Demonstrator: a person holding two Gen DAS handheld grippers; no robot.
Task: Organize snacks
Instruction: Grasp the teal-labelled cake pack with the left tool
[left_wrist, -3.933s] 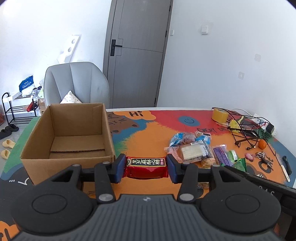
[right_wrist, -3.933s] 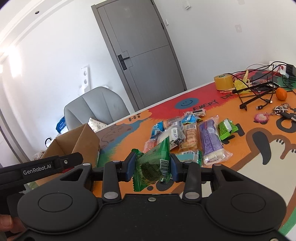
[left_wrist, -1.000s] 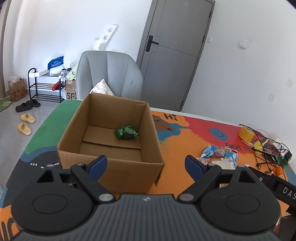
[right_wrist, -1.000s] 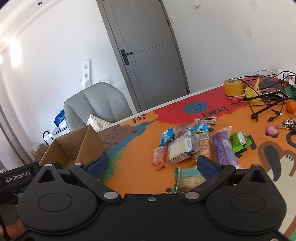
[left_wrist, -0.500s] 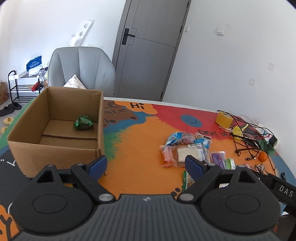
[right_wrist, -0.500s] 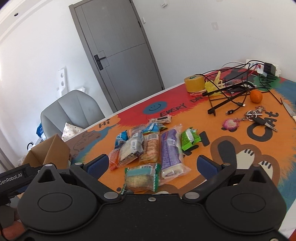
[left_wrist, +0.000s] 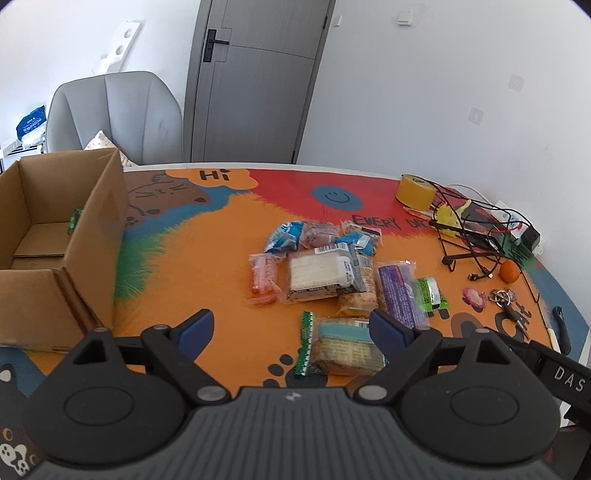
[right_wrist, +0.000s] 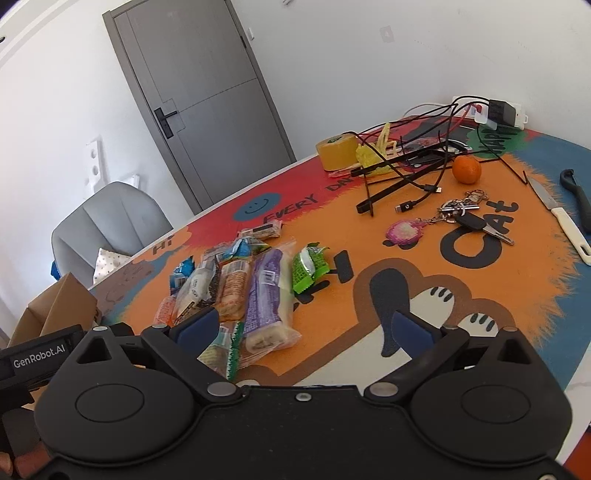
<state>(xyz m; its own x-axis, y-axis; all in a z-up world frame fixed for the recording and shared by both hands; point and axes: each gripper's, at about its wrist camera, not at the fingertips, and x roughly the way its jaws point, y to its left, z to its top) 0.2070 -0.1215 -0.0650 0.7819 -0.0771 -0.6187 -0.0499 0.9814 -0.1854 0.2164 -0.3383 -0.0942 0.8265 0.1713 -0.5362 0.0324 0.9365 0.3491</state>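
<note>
The snack packets (left_wrist: 332, 266) lie heaped at mid-frame on the table (left_wrist: 207, 258): light, crinkly, probably slippery, best pinched across a narrow edge. The nearest cracker pack (left_wrist: 347, 347) sits just ahead of the left gripper (left_wrist: 291, 328). Both it and the right gripper (right_wrist: 301, 326) are spread wide, empty. The cardboard box (left_wrist: 96, 229) stands at left.

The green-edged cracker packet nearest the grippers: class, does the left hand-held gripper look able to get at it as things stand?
Probably yes. The left hand-held gripper is open and empty, and the cracker packet lies flat just ahead with nothing on top; only its far edge sits close to the purple packet.
</note>
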